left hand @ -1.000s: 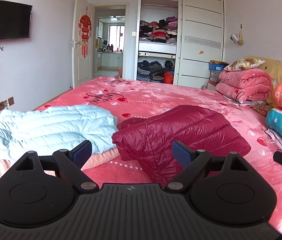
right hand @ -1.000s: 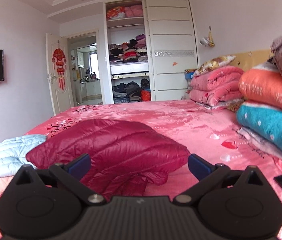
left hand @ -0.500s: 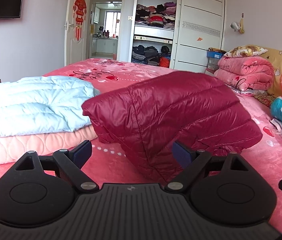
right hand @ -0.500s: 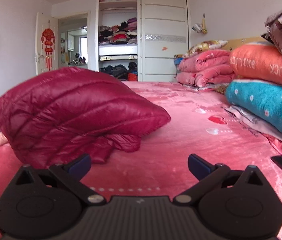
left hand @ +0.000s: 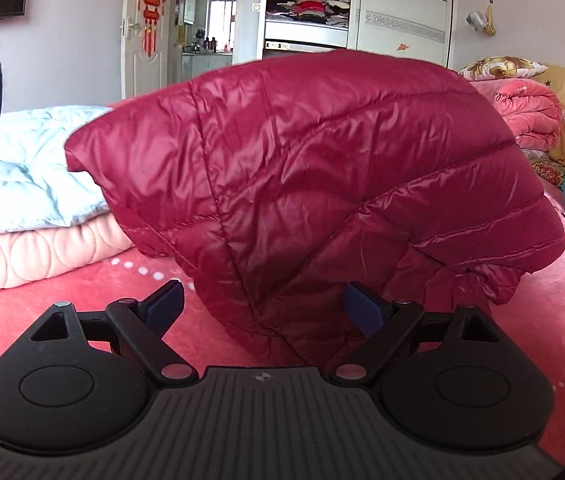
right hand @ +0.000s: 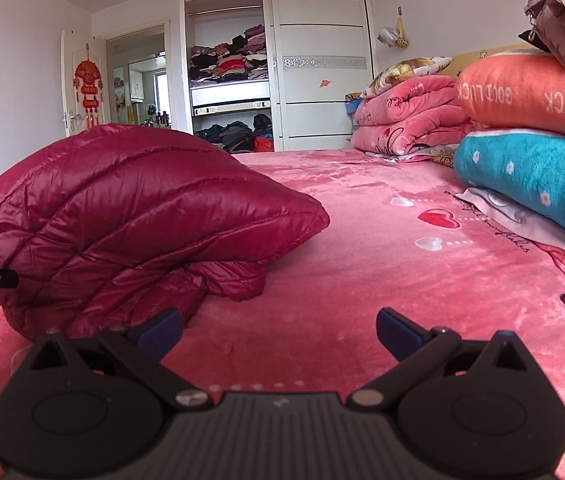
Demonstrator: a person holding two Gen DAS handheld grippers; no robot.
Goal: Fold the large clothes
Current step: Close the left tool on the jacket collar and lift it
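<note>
Crimson puffer jacket (left hand: 322,184) sits bundled on the bed (right hand: 382,248) at my left gripper's (left hand: 262,308) twelve o'clock, seemingly folded, one loose bit untucked. Right gripper (right hand: 278,330) has it at ten o'clock. Both jaws gape, empty.

Pale walls, white wardrobe (right hand: 278,56) with open shelves, open doorway (right hand: 138,80), pink-covered bed (right hand: 382,260), daylight
</note>
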